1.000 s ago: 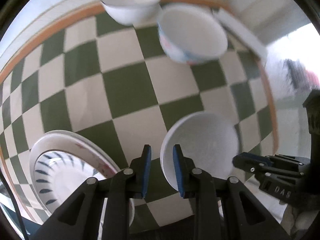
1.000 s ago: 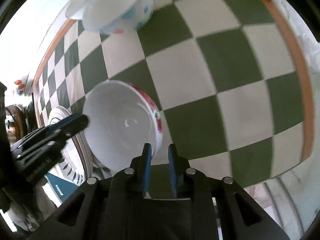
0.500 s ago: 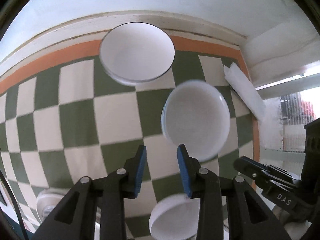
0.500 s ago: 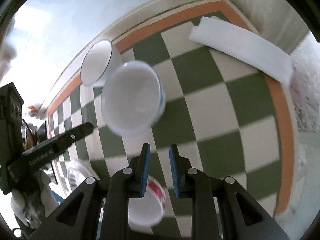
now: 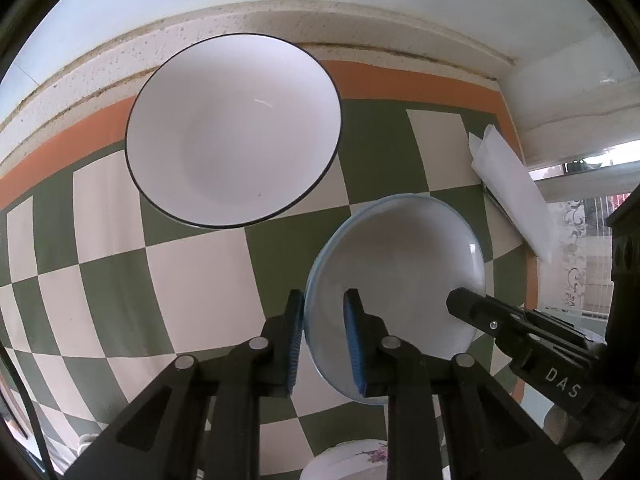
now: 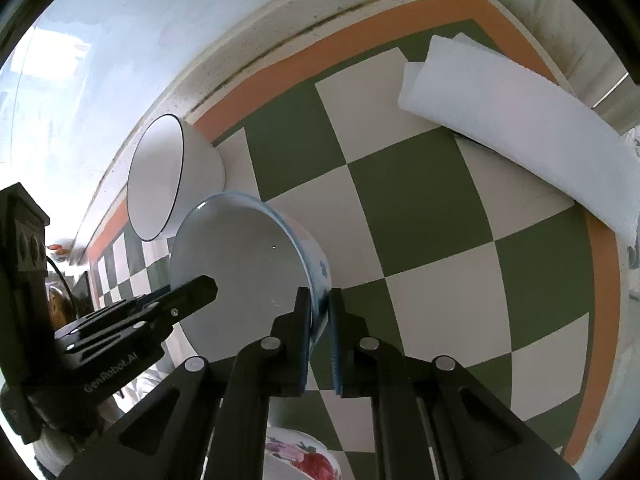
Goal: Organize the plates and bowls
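A white bowl with blue print [image 5: 400,280] [image 6: 240,272] stands on the green-and-white checked tablecloth [image 5: 192,280]. My left gripper [image 5: 324,294] straddles its left rim. Its jaws are closing, the outer pad against the rim, with a sliver of gap still showing at the inner pad [image 5: 354,336]. My right gripper [image 6: 319,291] is shut on the bowl's opposite rim, one pad inside and one outside. Each gripper also shows in the other's view: the right gripper [image 5: 464,304] and the left gripper [image 6: 204,284]. A white bowl with a thin dark rim [image 5: 234,128] [image 6: 160,180] stands just behind.
A folded white sheet [image 5: 516,200] [image 6: 520,120] lies at the back right corner. A floral bowl [image 5: 352,460] [image 6: 304,456] sits near the bottom edge under the grippers. The wall and the cloth's orange border [image 6: 360,32] close off the back.
Both grippers have travelled from the floral bowl and plates toward the back of the table. They now sit on opposite rims of the blue-printed bowl, and the right jaws have closed on it.
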### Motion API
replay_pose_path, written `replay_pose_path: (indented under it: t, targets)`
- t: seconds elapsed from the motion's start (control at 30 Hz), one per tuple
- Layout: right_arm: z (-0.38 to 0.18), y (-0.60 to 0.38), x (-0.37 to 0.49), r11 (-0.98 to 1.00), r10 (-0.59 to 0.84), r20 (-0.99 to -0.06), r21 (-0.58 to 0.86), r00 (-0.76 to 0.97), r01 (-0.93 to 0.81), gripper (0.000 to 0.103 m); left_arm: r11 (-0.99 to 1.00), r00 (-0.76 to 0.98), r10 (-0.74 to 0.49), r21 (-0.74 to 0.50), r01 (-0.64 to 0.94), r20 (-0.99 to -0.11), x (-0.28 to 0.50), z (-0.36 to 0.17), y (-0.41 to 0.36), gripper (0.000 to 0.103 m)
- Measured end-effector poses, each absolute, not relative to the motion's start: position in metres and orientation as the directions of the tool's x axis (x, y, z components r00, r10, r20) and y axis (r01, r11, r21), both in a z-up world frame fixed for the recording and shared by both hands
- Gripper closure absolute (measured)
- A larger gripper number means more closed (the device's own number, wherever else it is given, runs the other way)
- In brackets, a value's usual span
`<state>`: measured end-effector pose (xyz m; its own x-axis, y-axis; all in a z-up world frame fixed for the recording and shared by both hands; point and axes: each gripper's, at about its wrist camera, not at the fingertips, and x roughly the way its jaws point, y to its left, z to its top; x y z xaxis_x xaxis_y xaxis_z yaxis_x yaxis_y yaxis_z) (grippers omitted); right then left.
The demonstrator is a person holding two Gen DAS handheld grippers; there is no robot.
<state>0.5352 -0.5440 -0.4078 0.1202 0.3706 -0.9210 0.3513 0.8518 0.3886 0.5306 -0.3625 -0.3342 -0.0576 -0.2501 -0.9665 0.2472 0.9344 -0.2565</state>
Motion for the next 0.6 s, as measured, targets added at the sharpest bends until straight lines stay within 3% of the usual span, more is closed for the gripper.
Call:
replay_pose_path:
  t: [0.6]
  targets:
    - [-0.355,-0.531,0.485,0.868,0.368,-0.919,0.395,0.142,0.301,0.094,0.923,-0.025,-0.278,-0.275,0.270,-0.960,0.482,-0.281,-0.347,0.085]
